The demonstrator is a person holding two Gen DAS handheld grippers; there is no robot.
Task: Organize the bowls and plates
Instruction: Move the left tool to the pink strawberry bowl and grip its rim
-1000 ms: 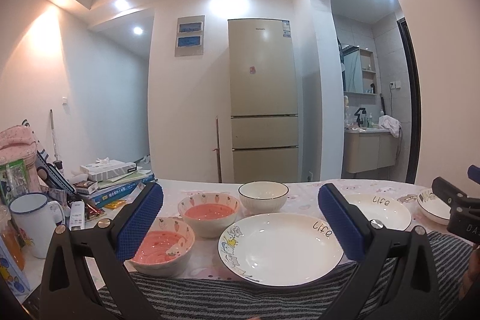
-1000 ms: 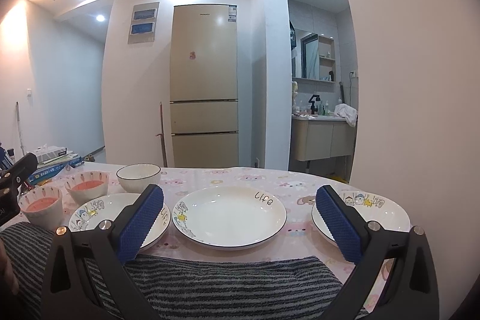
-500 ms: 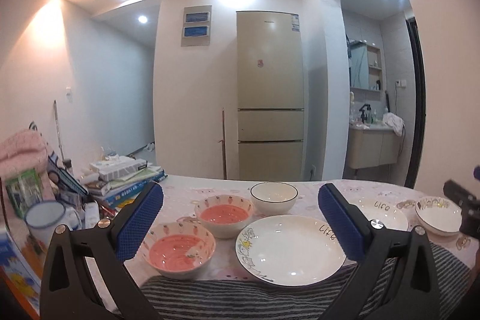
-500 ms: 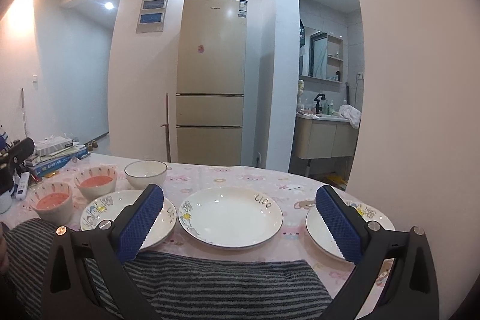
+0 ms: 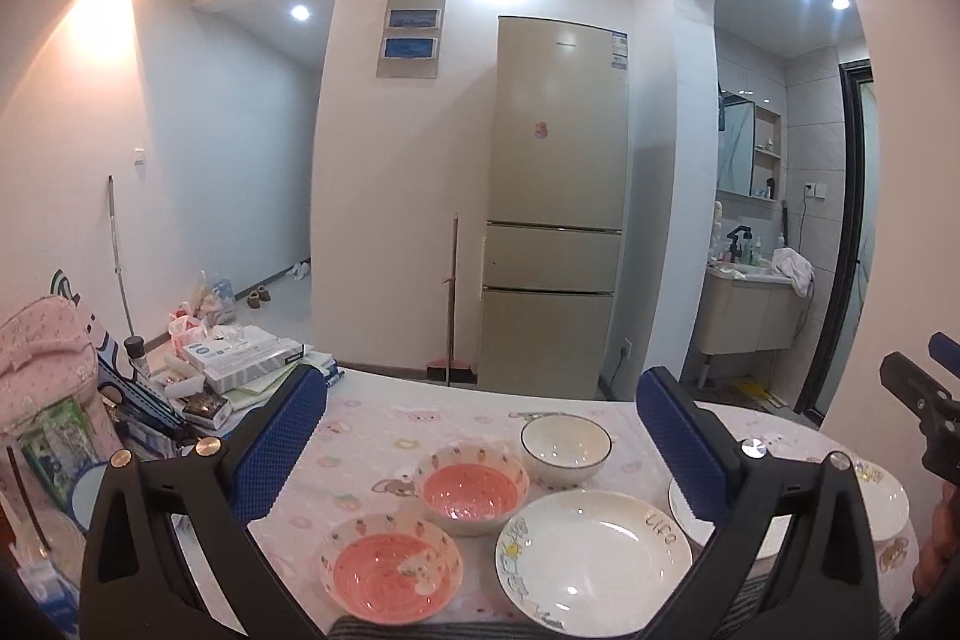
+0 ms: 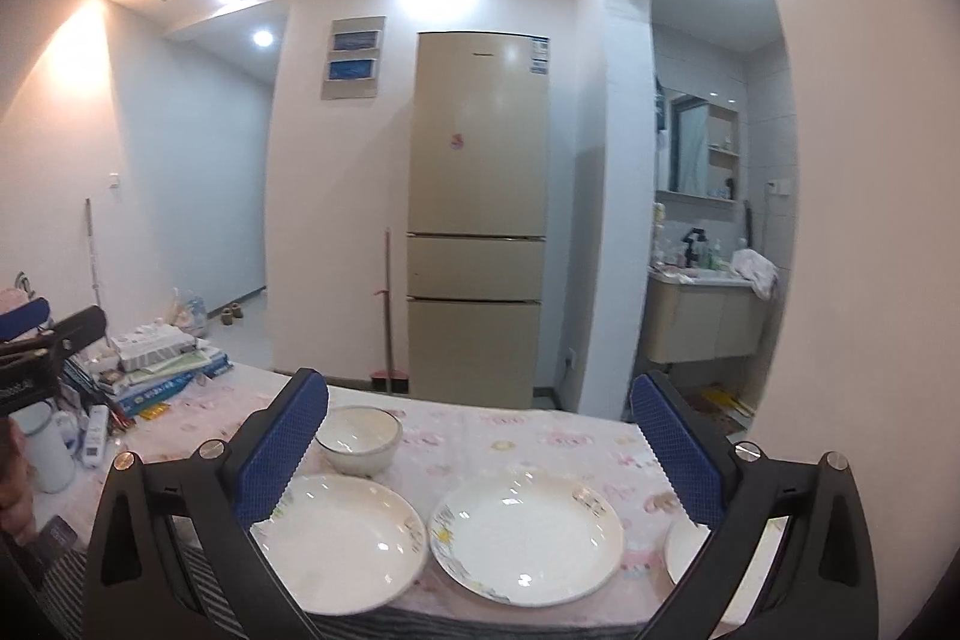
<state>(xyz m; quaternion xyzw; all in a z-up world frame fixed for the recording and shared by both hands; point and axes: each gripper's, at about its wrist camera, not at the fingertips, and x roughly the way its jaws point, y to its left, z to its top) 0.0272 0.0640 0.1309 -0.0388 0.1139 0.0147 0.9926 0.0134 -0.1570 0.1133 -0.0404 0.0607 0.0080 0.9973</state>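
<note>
In the left wrist view, two bowls with pink insides, one near [image 5: 390,574] and one further back [image 5: 472,489], stand beside a white bowl [image 5: 565,448] and a white "Life" plate [image 5: 594,559]; a second plate [image 5: 690,514] and a third [image 5: 882,496] lie to the right. My left gripper [image 5: 480,436] is open and empty above them. In the right wrist view, two white plates, one left [image 6: 339,541] and one in the middle [image 6: 528,535], a white bowl [image 6: 359,439] and a third plate's edge [image 6: 684,550] lie under my open, empty right gripper [image 6: 480,430].
The table has a pink patterned cloth [image 5: 384,418] and a grey striped mat [image 6: 420,625] at its near edge. Books, a tissue box [image 5: 240,358], a mug [image 6: 42,451] and clutter crowd the left side. A fridge [image 5: 552,196] stands behind the table.
Both grippers have risen and tilted down, so the dishes show from higher up. The left view has swung left and the right view has shifted right. Jaws stay open.
</note>
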